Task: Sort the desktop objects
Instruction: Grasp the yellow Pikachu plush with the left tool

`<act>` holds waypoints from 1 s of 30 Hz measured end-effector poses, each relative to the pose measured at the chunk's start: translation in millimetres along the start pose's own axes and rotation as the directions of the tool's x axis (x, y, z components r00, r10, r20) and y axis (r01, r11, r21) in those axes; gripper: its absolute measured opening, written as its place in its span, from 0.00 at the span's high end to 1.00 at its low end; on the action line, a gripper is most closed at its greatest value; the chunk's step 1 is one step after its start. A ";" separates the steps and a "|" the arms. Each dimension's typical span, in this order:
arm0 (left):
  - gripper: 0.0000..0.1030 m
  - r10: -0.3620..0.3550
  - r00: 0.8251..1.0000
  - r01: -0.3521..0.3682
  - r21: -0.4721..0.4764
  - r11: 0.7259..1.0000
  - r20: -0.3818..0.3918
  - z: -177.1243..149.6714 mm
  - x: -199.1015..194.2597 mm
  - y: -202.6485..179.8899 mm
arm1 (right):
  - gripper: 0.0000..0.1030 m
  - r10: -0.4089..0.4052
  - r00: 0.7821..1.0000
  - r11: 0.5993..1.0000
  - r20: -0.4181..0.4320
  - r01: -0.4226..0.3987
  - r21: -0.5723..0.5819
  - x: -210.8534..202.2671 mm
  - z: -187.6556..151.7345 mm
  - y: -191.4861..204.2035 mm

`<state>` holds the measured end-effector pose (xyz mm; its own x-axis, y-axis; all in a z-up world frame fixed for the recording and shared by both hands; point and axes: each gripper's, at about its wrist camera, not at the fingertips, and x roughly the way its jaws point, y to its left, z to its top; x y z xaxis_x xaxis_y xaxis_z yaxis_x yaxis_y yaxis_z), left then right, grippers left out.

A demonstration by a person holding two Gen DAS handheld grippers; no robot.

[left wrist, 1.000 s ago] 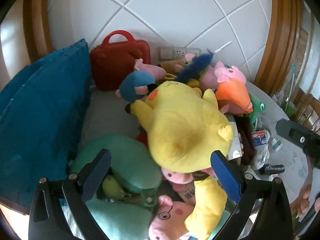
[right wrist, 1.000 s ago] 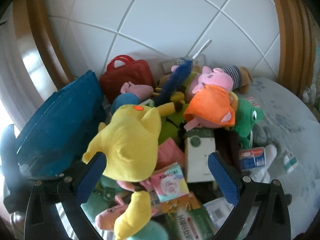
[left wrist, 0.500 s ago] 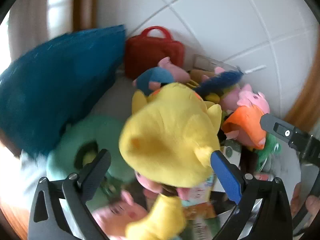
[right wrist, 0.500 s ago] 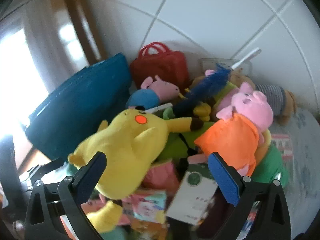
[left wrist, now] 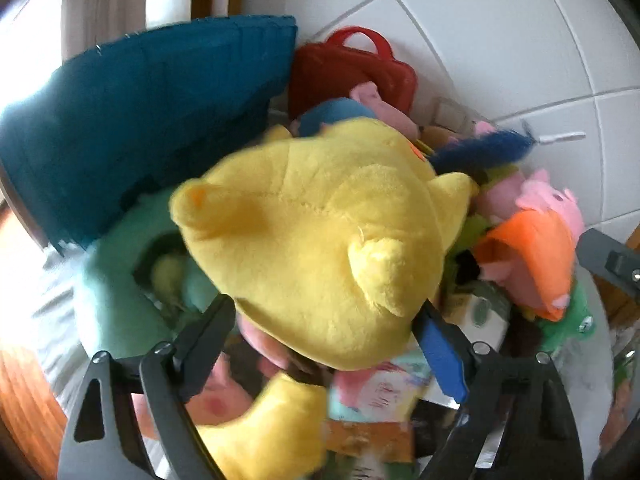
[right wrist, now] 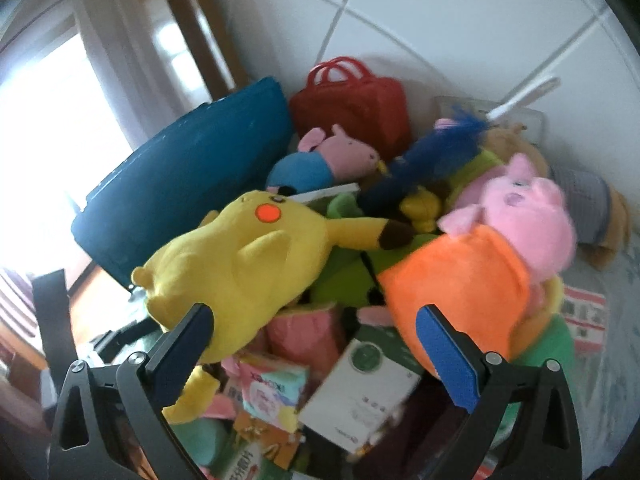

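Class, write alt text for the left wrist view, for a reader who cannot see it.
The left gripper, jaws closing, straddles the rear of a yellow Pikachu plush lying on a heap of toys. A blue cushion and red toy case stand behind against a white tiled wall, with a pig plush in an orange dress to the right.

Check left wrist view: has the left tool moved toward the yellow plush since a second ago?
Yes. The left tool has closed in on the yellow plush; against the red case, the plush now fills the gap between its closing jaws.
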<state>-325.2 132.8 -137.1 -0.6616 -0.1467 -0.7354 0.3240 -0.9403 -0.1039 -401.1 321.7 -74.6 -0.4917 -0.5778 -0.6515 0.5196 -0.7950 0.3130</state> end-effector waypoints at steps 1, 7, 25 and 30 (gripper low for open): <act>0.12 0.027 0.999 -0.027 0.016 1.000 0.020 4.5 -2.0 6.6 | 0.00 0.017 1.000 1.000 -0.004 -0.017 0.003 5.9 2.0 1.1; 0.11 0.174 0.982 -0.175 0.003 0.985 0.077 33.2 -3.1 57.1 | 0.00 0.137 0.990 0.990 -0.032 -0.135 0.033 54.2 25.6 14.3; 0.00 -0.014 0.994 0.024 0.095 0.995 -0.104 32.3 52.2 17.3 | 0.06 0.168 0.980 0.982 -0.109 -0.158 0.100 120.4 39.8 15.7; 0.20 0.013 0.990 0.000 0.092 0.996 -0.140 4.3 47.0 29.8 | 0.31 0.135 0.980 0.989 -0.145 -0.123 0.088 101.8 7.2 9.0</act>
<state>-349.5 96.6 -171.9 -0.5562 -0.1144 -0.8231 0.2607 -0.9645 -0.0421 -451.4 254.4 -133.1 -0.3105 -0.6465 -0.6969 0.5128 -0.7312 0.4499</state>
